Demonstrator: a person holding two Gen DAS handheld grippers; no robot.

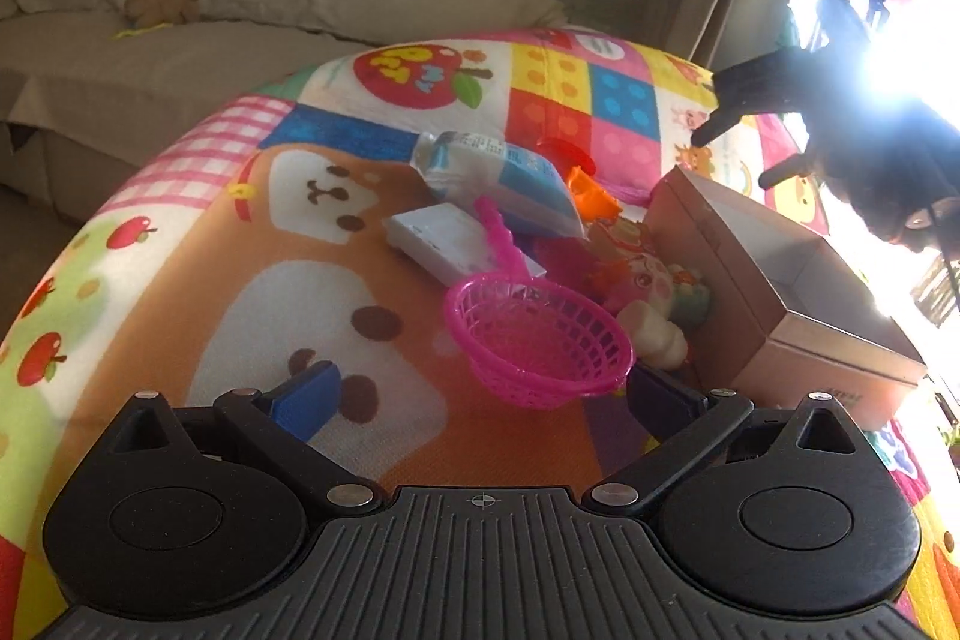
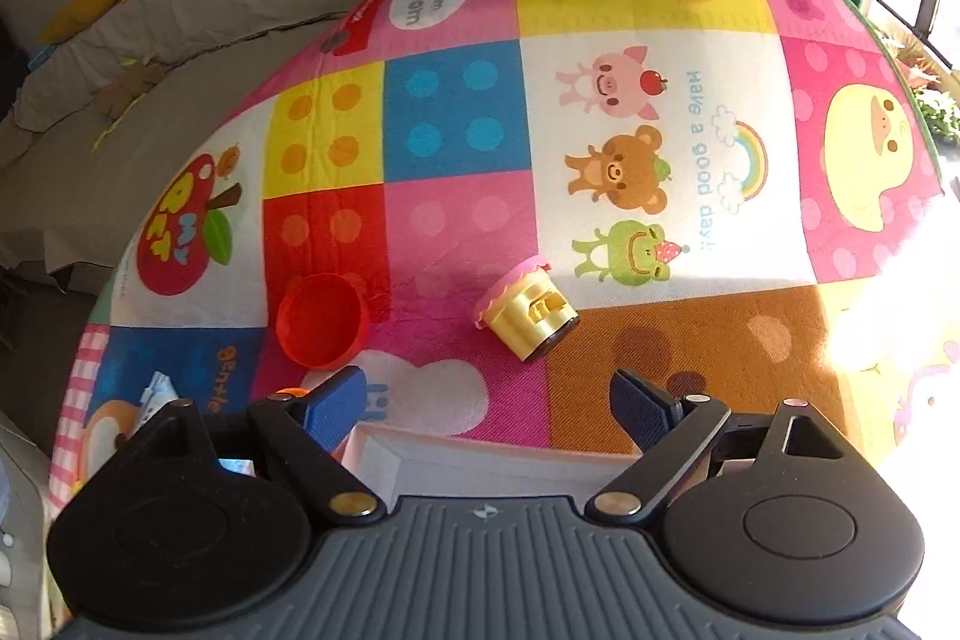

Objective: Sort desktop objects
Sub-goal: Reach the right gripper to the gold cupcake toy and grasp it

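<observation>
- Left gripper: jaws spread wide, nothing between them, hovering over the patchwork play mat.
- Pink toy strainer basket sits just ahead of the left fingers, nearer the right one; handle points away.
- Beyond it: white flat box, blue-white pouch, open cardboard box off to the right.
- Right gripper: also wide, holding nothing.
- Red cup lies tipped ahead of its left finger; yellow toy jar with pink lid lies on its side ahead, centre.
</observation>
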